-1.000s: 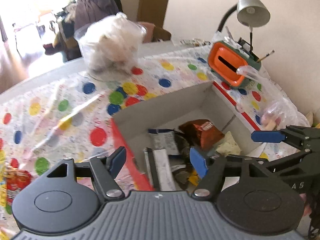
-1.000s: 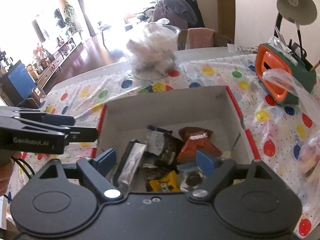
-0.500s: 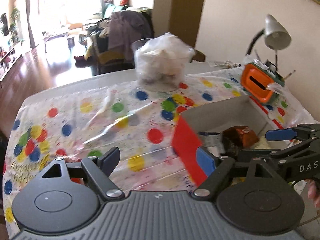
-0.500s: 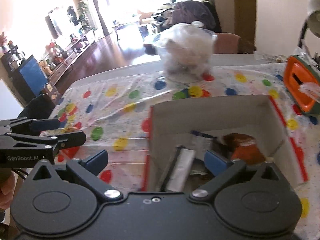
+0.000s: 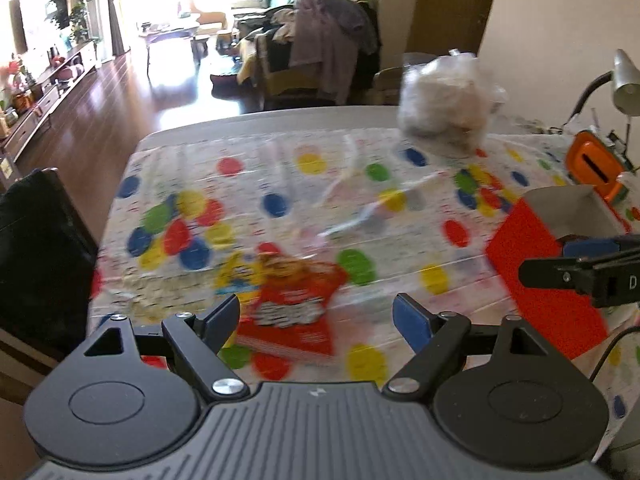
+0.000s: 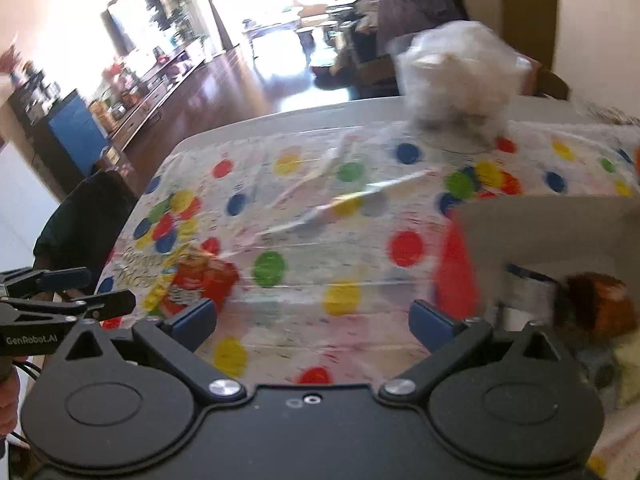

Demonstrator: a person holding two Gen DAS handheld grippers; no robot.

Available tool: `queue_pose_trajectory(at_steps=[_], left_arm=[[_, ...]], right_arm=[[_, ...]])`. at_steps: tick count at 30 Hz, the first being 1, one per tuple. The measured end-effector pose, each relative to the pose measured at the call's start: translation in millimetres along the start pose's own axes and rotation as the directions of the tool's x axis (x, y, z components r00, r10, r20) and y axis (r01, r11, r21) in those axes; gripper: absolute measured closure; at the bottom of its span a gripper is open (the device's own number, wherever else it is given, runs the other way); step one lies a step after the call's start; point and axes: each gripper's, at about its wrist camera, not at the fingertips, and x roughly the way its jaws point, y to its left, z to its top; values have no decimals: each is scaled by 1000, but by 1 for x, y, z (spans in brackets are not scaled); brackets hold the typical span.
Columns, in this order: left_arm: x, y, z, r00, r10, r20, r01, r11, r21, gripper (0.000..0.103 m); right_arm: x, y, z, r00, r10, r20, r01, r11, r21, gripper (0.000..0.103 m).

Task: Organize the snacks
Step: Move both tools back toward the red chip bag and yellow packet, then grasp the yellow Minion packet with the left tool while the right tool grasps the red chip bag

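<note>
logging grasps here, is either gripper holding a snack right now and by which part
Nothing is held. The left gripper and right gripper are both open and empty; the red snack bag lies loose on the tablecloth.

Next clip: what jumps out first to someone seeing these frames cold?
The polka-dot tablecloth fills both views. A red snack bag lies flat on it, just ahead of the open left gripper. At the right sits a red-sided box holding snacks, beside the open right gripper.

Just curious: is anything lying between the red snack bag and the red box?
No snack; only the dotted tablecloth lies between the red snack bag and the red box, clearest in the left wrist view.
</note>
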Motion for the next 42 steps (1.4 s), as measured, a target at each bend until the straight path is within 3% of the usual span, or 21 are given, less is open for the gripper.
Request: queue_pose_trajectory(at_steps=[3,11,23,30,33,37,42], left_arm=[[2,25,-5,1000,21,-4,-21,1000,-3,19],[11,78,-12,999,36,-15,-36,999,11,19],[33,126,-12,998,56,-43,-56,998,3,19],[52,137,-4,996,37,-76,-36,999,16,19],[62,134,0,995,17,-101,-13,999,42,19],[75,126,4,992,0,-126,11,996,85,19],[93,115,11,985,-27,-172,46,993,108,19]], right_arm=[[21,30,6,1000,-5,-8,5,1000,-31,0],[87,84,19,994,-8,-109,10,1000,19,0],[172,121,31,964,-123,-234,151,983,105,3],[198,131,35,941,-195,-275,233,966,113,3],[202,134,35,940,-195,-279,229,969,92,5],[208,129,30,922,-187,-339,233,967,103,6],[203,121,26,924,-159,-347,205,974,99,19]])
